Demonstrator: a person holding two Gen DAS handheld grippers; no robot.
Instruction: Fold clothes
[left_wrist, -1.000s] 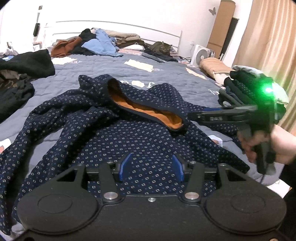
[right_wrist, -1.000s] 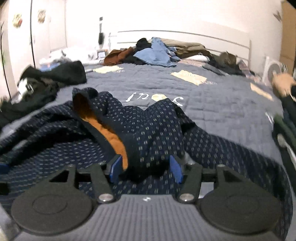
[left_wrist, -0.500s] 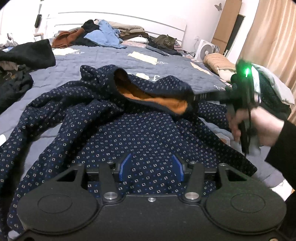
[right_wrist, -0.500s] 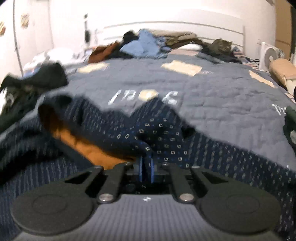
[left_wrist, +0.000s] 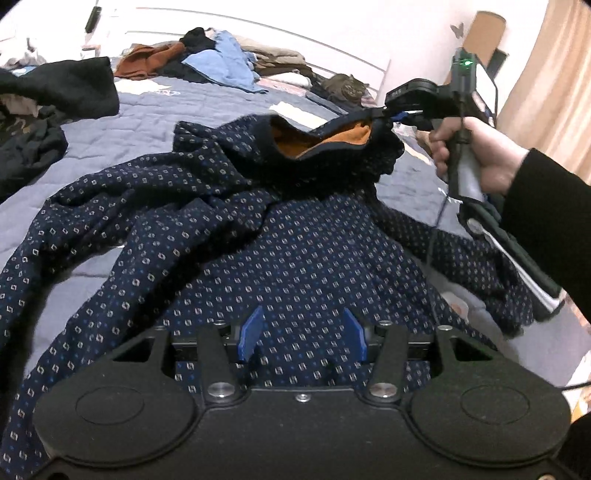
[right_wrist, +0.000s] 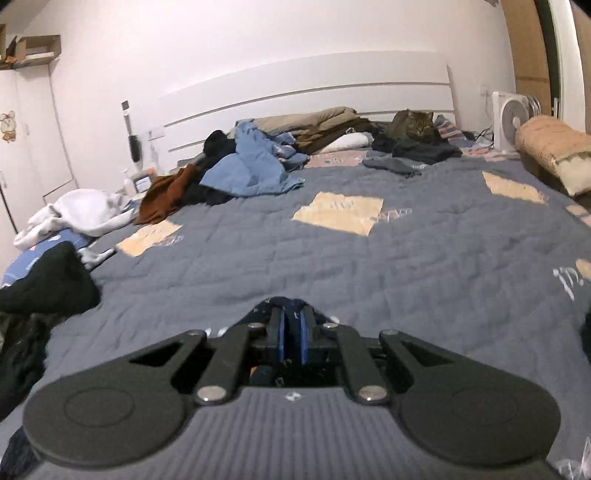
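- Item: navy patterned hoodie (left_wrist: 295, 236), orange-lined hood (left_wrist: 321, 142). Body and sleeves sprawl on the grey quilted bed (right_wrist: 406, 266); hood end is lifted clear of the quilt.
- Key relation: garment's long axis runs from the hem, directly under the left gripper (left_wrist: 301, 334), away to the hood, held up at far right by the right gripper (left_wrist: 388, 116). Each end thus has its own gripper; R has the hood, L is nearer the hem.
- R gripper: jaws clenched on the hood edge. Right wrist view confirms: blue pads (right_wrist: 282, 339) nearly together w/ a pinch of navy cloth between. Jaws have just been closing, cloth in them.
- R hand (left_wrist: 476, 155): wraps the handle, dark sleeve behind; tool points across toward the hood, roughly level to slightly down.
- L gripper: jaws released, about half apart, angled down over the lower front panel. Cloth shows in the gap, but pads do not press on it. Nothing held.
- Judgement: step in hand is straightening the hoodie before the fold. Next likely needs L to close on the hem while R draws the hood out along the axis.
- Risk (judged): left sleeve (left_wrist: 92, 236) lies bunched to the left side; may drag or twist under tension.
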